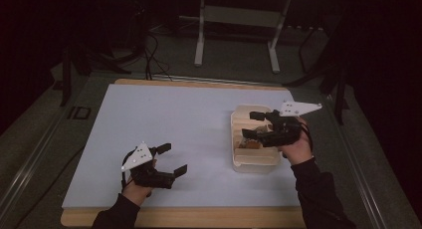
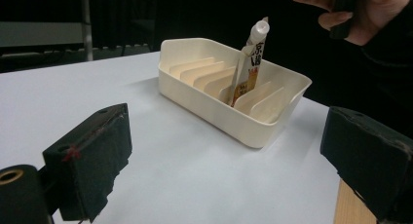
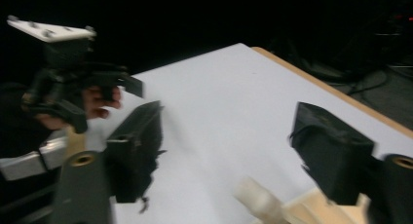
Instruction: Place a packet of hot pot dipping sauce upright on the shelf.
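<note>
A cream slotted tray (image 1: 256,165) sits right of the table's middle. A thin tube with a white cap (image 2: 252,58) stands tilted in one of its slots, its label orange and white. My right gripper (image 1: 252,124) hovers just above the tray, jaws wide open with nothing between them. In the right gripper view its jaws (image 3: 229,141) frame bare table, with the white cap (image 3: 255,197) low between them and not touched. My left gripper (image 1: 173,159) rests open near the front left of the mat. Its pads (image 2: 92,160) stand apart, pointing toward the tray (image 2: 214,114).
A pale blue mat (image 1: 164,119) covers the wooden table (image 1: 199,216). The person's right hand (image 2: 360,14) shows above the tray in the left gripper view. Beyond the table stand a metal frame (image 1: 239,20) and cables on the dark floor.
</note>
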